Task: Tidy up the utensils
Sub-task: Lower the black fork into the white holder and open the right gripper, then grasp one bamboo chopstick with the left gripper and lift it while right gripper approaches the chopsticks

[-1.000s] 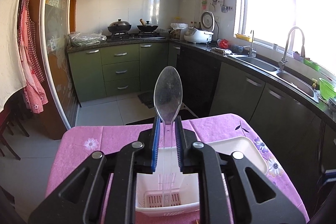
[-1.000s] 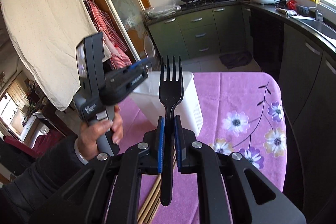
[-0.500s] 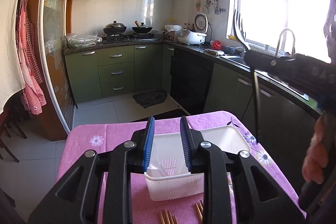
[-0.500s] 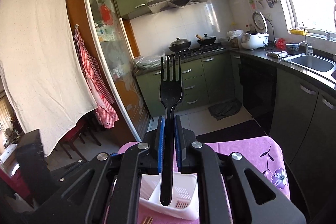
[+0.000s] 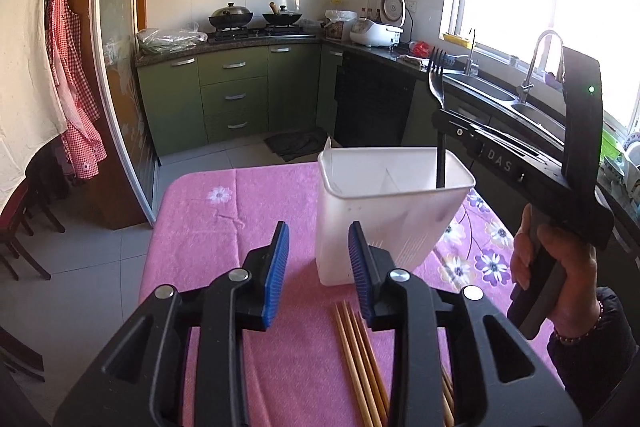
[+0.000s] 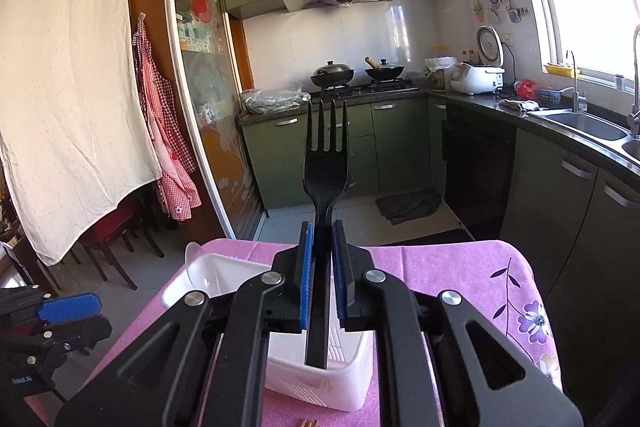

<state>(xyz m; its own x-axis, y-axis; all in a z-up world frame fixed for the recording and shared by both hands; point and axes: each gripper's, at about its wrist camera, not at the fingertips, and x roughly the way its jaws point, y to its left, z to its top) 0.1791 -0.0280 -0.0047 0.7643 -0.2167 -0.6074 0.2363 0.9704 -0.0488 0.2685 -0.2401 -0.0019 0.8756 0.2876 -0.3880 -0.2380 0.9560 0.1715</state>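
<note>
Green kitchen cabinets and a bright window ring a small table under a pink flowered cloth (image 5: pixel 224 227), and I take the white utensil holder (image 5: pixel 384 223) standing on it as my landmark. My left gripper (image 5: pixel 318 263) hangs just in front of the holder, low over the cloth; its jaws have just been opening and nothing sits between the blue pads (image 5: pixel 277 267). Directly below that gripper, nearer me than the holder, a bundle of wooden chopsticks (image 5: pixel 362 363) lies flat on the cloth. My right gripper (image 6: pixel 320 283) is clamped on a black fork (image 6: pixel 326 163), tines up, handle end pointing down into the holder's open top on its right side. From the right wrist camera I see a clear plastic spoon (image 6: pixel 192 263) standing in the holder's far left corner. A hand (image 5: pixel 556 259) in a dark sleeve grips the right tool's handle, to the right of the holder.
</note>
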